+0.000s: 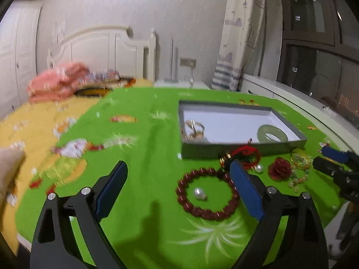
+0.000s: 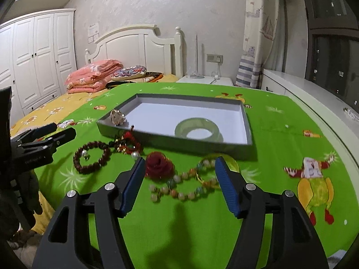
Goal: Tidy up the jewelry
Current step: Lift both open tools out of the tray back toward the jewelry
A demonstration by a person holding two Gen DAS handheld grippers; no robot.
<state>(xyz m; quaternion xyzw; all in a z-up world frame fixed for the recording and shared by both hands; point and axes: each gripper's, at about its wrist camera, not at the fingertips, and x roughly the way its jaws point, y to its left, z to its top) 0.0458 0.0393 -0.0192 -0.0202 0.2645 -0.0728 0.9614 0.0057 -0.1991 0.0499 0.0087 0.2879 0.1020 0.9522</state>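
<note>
The jewelry lies on a green cloth [image 2: 269,139] spread over the bed, and a shallow grey box [image 2: 245,121] stands toward the far edge of this cloth.

Going from left to right: the left claw [image 1: 178,179] is spread wide and grasps nothing; only bare cloth is between its blue pads. Its right finger [image 1: 245,190] covers part of a dark red bead bracelet [image 2: 92,158], and one pearl [image 1: 199,194] lies inside this ring. Next comes a red cord bracelet [image 2: 129,143], which touches the near wall of the box, with a second pearl [image 2: 134,155] just beside it. After that there is a red rose ornament [image 2: 159,167], then a strand of pale coloured beads [image 2: 184,185] that lies over a yellow bangle [image 2: 233,163].

The right claw [image 2: 178,179] is also released, holding nothing; the bead strand lies on the cloth between its fingers.

Inside the box, a gold piece [image 2: 116,116] rests at the left near corner and a pale green jade bangle [image 2: 198,131] lies flat by the near wall.
</note>
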